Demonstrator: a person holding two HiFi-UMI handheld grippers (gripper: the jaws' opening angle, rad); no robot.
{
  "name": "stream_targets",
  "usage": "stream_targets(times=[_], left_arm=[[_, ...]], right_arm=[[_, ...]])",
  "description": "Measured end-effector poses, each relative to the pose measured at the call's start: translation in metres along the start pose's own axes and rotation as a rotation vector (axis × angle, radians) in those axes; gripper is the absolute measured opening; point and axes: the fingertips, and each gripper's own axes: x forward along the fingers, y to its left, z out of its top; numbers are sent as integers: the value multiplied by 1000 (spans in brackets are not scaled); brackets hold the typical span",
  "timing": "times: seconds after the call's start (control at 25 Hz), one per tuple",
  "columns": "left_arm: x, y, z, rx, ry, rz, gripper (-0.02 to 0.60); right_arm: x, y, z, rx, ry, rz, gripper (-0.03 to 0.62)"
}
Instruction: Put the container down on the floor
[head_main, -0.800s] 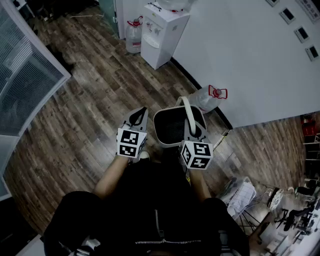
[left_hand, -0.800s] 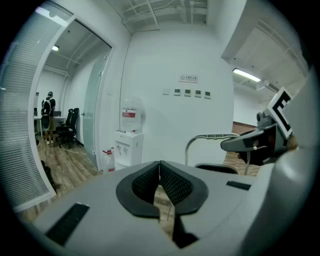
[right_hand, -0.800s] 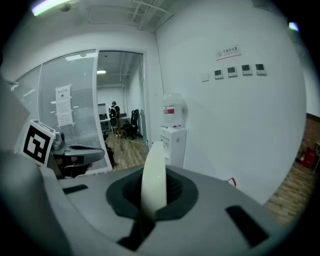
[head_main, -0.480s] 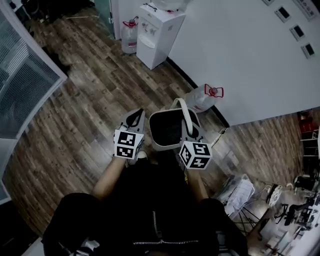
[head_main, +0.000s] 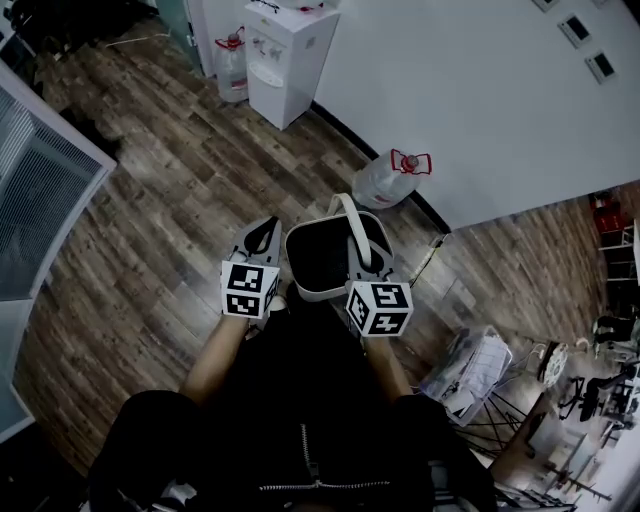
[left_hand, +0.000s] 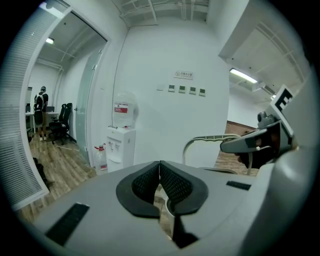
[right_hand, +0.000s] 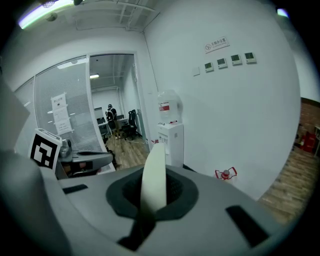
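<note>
A pale bucket-like container with a dark inside hangs above the wooden floor in front of the person. Its white arched handle rises to the right, and my right gripper is shut on that handle. In the right gripper view the handle stands as a pale strip pinched between the dark pads. My left gripper hovers just left of the container, shut with nothing in it; its pads meet in the left gripper view, where the container's handle shows at the right.
A white wall runs close ahead on the right, with a water bottle lying at its foot. A white water dispenser and another bottle stand farther back. Clutter and a rack lie at the lower right. A glass partition is on the left.
Both grippers and the container have drifted slightly left and up in the head view as the person moved along the wall. The right gripper has kept hold of the handle.
</note>
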Motion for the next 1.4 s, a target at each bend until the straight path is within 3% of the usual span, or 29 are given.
stream_targets(times=[0.6, 0.84, 1.4], left_arm=[[61, 2, 27, 38, 30, -2, 15], [75, 28, 42, 43, 28, 46, 15], [126, 40, 65, 17, 26, 132, 15]], right_arm=[[40, -61, 21, 75, 4, -24, 11], [71, -67, 37, 79, 4, 14, 11], [122, -98, 67, 44, 24, 110, 11]])
